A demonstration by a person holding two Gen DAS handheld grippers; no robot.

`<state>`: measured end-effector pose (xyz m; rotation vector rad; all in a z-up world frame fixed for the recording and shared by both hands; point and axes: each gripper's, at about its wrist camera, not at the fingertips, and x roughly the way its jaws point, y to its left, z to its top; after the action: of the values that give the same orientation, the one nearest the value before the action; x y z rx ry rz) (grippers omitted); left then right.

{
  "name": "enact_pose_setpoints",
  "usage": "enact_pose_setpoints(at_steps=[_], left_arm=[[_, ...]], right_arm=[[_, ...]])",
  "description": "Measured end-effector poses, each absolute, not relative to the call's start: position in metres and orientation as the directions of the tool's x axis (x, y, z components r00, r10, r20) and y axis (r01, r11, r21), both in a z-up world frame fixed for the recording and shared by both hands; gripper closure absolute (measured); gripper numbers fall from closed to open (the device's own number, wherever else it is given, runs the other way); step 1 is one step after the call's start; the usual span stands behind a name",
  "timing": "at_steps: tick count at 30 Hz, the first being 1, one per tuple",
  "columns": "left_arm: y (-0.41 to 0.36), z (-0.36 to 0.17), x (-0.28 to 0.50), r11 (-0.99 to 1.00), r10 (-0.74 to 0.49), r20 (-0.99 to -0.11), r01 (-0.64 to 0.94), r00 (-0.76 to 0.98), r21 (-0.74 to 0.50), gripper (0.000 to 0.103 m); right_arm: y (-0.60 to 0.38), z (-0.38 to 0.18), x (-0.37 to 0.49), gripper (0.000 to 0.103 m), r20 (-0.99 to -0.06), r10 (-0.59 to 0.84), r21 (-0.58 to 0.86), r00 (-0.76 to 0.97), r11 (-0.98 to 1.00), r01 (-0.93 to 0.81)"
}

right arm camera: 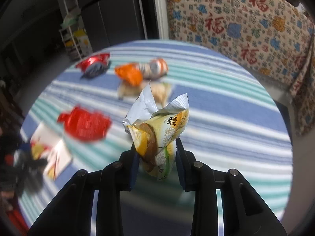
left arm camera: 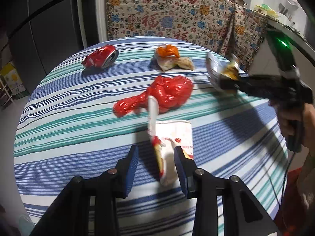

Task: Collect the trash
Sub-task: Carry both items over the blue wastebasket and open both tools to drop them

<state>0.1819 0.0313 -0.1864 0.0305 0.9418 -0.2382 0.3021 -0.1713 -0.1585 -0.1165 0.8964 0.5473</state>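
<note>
Our right hand-held gripper is closed on a crumpled yellow-and-silver snack wrapper, its blue pads pressing the wrapper's lower end from both sides while the torn silver top flares up beyond the fingertips; in the left wrist view we see that same gripper at the right side of the desk, lifted clear of the cloth with the wrapper hanging off its tip and a hand around its handle. Our left hand-held gripper stands partly open, and between its fingers lies the near end of a white, red-printed packet; the right pad is at the packet's edge, the left pad stands apart from it, so we see no grip. A torn strip of that packet sticks up toward the far side. Just beyond it lies a crumpled red plastic bag, near the middle of the blue, teal and white striped desk. Farther back, left of centre, rests a crushed red can on its side, and to its right a small heap of an orange wrapper on pale packaging. Behind the desk hangs a patterned cloth with red characters, and a dark cabinet stands at the far left.
</note>
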Motion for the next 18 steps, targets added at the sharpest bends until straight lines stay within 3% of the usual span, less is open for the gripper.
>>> enact_pose_setpoints(at_steps=[9, 11, 14, 18], left_arm=[[0.026, -0.186, 0.181, 0.979, -0.176, -0.805, 0.19, 0.567, -0.081, 0.061], [0.025, -0.19, 0.185, 0.981, -0.159, -0.81, 0.181, 0.565, -0.066, 0.061], [0.022, -0.193, 0.188, 0.982, -0.159, -0.813, 0.177, 0.56, -0.07, 0.059], [0.02, -0.193, 0.186, 0.982, -0.152, -0.814, 0.179, 0.561, -0.06, 0.061]], right_arm=[[-0.202, -0.165, 0.243, 0.065, -0.807, 0.415, 0.143, 0.42, 0.827, -0.543], [-0.204, -0.166, 0.241, 0.046, -0.806, 0.417, 0.143, 0.42, 0.826, -0.545], [-0.208, -0.158, 0.239, 0.031, -0.786, 0.434, 0.143, 0.44, 0.82, -0.555], [-0.209, -0.151, 0.243, 0.027, -0.765, 0.465, 0.167, 0.445, 0.811, -0.561]])
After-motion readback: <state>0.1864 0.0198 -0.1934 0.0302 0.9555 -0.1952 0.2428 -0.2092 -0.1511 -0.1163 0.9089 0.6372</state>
